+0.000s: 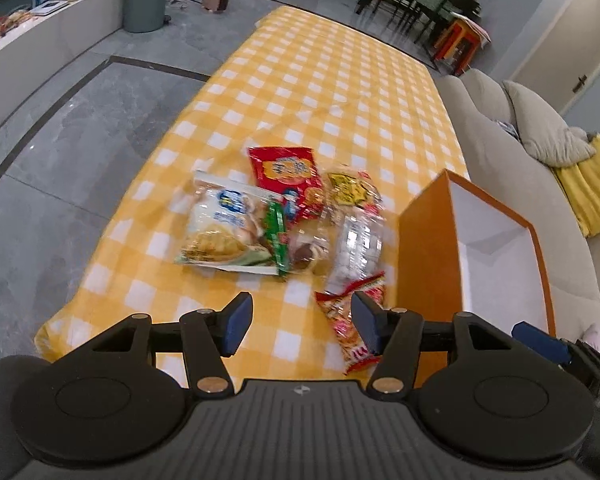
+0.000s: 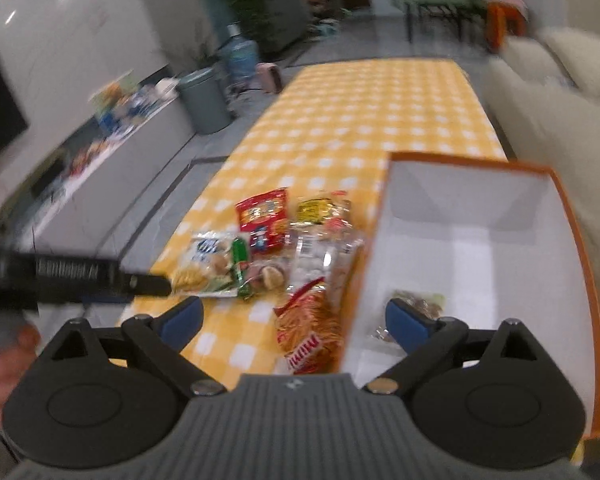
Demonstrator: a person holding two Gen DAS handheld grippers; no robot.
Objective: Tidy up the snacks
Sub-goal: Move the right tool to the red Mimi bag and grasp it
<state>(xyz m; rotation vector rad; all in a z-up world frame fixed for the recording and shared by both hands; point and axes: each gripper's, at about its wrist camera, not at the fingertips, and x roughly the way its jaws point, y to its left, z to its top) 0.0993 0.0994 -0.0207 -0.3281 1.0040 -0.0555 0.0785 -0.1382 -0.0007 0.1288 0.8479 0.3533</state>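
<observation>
Your left black two-finger gripper with blue pads (image 1: pixel 298 326): jaws spread wide, nothing between them, pointed forward and tilted downward. In the right wrist view it shows from the side as a dark bar (image 2: pixel 80 274) at the left edge, with your bare left hand (image 2: pixel 4 356) gripping below it.

Your right black two-finger gripper with blue pads (image 2: pixel 294 320): jaws spread wider apart, nothing held, likewise angled forward and down.
</observation>
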